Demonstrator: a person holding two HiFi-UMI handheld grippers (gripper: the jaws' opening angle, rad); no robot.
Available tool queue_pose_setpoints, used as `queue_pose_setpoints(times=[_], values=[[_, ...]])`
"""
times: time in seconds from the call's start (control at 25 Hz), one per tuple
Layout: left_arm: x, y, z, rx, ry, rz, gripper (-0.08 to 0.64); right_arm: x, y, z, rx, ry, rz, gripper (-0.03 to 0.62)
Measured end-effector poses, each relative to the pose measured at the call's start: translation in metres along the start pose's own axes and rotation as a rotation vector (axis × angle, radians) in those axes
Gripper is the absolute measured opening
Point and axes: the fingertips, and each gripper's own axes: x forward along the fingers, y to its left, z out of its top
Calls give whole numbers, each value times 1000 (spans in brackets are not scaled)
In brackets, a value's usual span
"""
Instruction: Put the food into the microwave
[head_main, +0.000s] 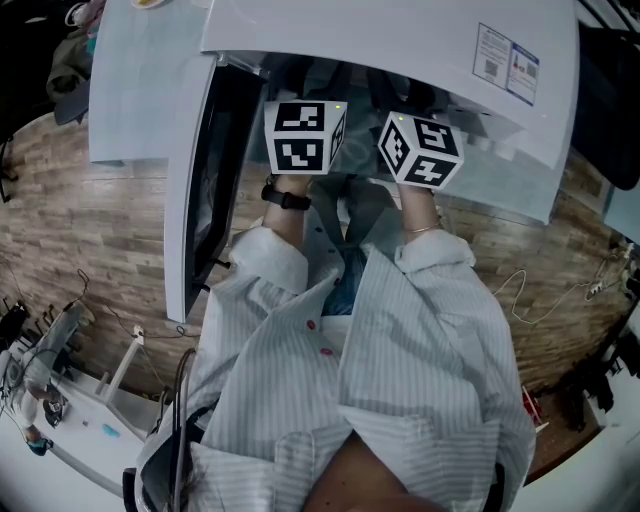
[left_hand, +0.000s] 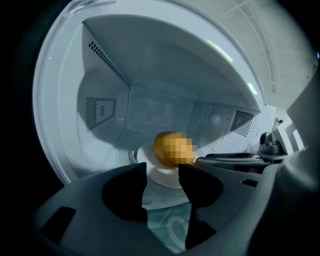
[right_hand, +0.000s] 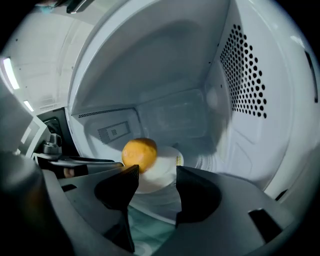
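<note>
A round orange-yellow piece of food (left_hand: 172, 148) (right_hand: 139, 154) lies on a white plate (left_hand: 150, 159) (right_hand: 169, 159) on the floor of the white microwave (head_main: 400, 40). Both grippers reach into the cavity side by side. My left gripper (left_hand: 162, 170) is open just short of the plate, with nothing between its fingers. My right gripper (right_hand: 157, 172) is open as well, the plate's near rim showing through the gap. In the head view only their marker cubes show, left (head_main: 305, 135) and right (head_main: 420, 148); the jaws and the food are hidden under the microwave's top.
The microwave door (head_main: 205, 190) stands swung open at the left of the person's arms. Perforated vents line the cavity's side wall (right_hand: 245, 75). Wood floor (head_main: 90, 230), a cable (head_main: 545, 300) and a white bench with tools (head_main: 70, 400) surround the spot.
</note>
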Motion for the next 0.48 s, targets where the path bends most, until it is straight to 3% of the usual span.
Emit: queue_pose_setpoints(times=[0.16,0.48], values=[[-9,-11,0,-31,-2,-59,206,-9,10,6,18,-12,50,249],[-35,-24,18,-32,-59,-65,195,-29,32,15,-1,-12,155,220]])
